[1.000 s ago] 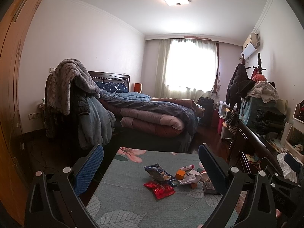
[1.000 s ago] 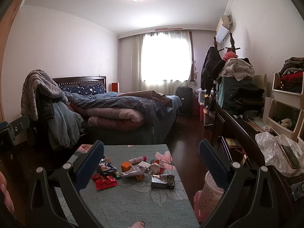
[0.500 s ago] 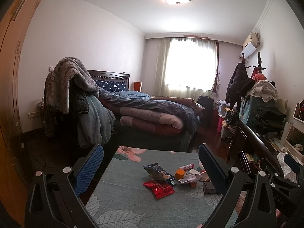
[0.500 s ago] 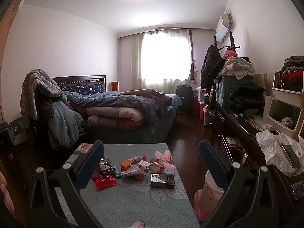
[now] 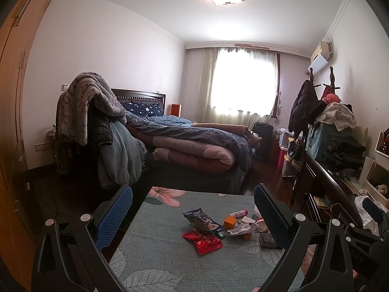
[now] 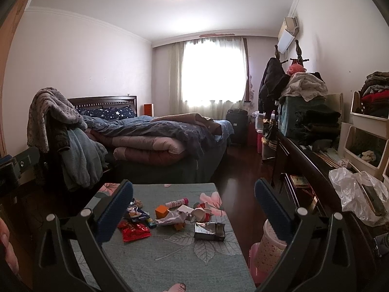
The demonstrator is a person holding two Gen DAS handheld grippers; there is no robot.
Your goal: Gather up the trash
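A: Where is the trash?

B: Clustered on the far right part of the surface (image 6: 170, 262), which wears a grey-green leaf-print cloth. A red snack wrapper (image 6: 133, 230) lies nearest on the left, a dark blue chip bag (image 5: 201, 221) just behind it. An orange cube (image 6: 162, 211) and a pink-capped tube (image 6: 175, 202) sit further back. Crumpled white paper (image 6: 173, 218) lies in the middle, touching a small orange scrap. A silver foil carton (image 6: 209, 230) lies on its side at the right end.

A: The left hand-held gripper (image 5: 193, 215)?

B: Spread wide, nothing between the blue pads, held above the near edge of the surface, well short of the pile.

A: And the right hand-held gripper (image 6: 193, 209)?

B: Likewise wide and empty, hovering over the near end. The carton shows between its fingers.

A: Surroundings?

B: A pink perforated bin (image 6: 269, 250) stands on the floor just beside the surface's right edge. A white plastic bag (image 6: 350, 192) lies on the dark dresser to the right. An unmade bed (image 6: 158, 136) lies beyond the surface.
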